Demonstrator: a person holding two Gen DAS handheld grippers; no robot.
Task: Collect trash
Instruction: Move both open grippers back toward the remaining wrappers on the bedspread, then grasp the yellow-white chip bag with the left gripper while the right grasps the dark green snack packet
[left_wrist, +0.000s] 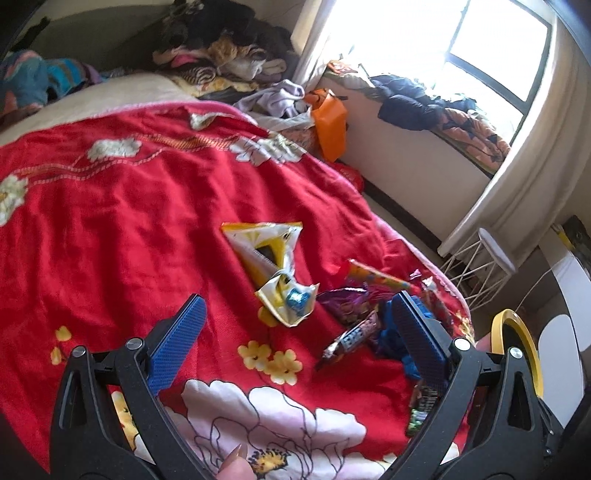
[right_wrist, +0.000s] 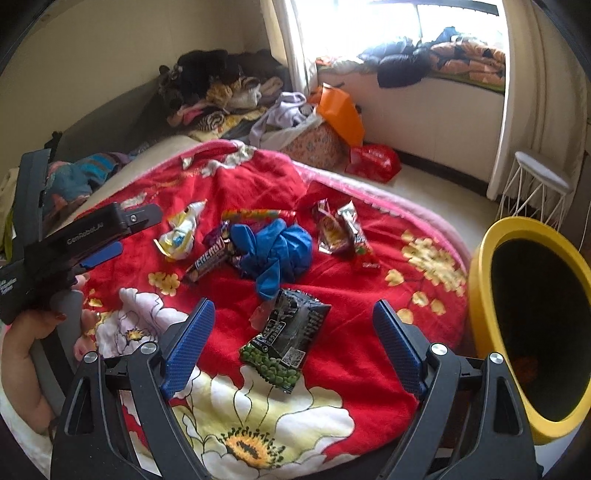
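Observation:
Snack wrappers lie on a red flowered blanket (left_wrist: 110, 221). My left gripper (left_wrist: 299, 299) is open, hovering above a crumpled yellow-and-white wrapper (left_wrist: 291, 302). A candy bar wrapper (left_wrist: 351, 338) and blue crumpled plastic (left_wrist: 391, 332) lie by its right finger. My right gripper (right_wrist: 293, 306) is open too, its fingers on either side of a black-and-green snack packet (right_wrist: 288, 339) below them, not touching it. Beyond the packet lie the blue plastic (right_wrist: 273, 251), the candy bar wrapper (right_wrist: 210, 260), the yellow-and-white wrapper (right_wrist: 181, 236) and red packets (right_wrist: 343, 232). The left gripper (right_wrist: 122, 236) shows at the left. A yellow bin (right_wrist: 487, 295) stands to the right.
Piled clothes (right_wrist: 221, 92) cover the bed's far end, with an orange bag (right_wrist: 340, 110) beside them. A red bag (right_wrist: 373, 158) lies on the floor. A white wire stool (right_wrist: 535, 192) stands by the curtain. A person's hand (right_wrist: 44, 321) holds the left gripper.

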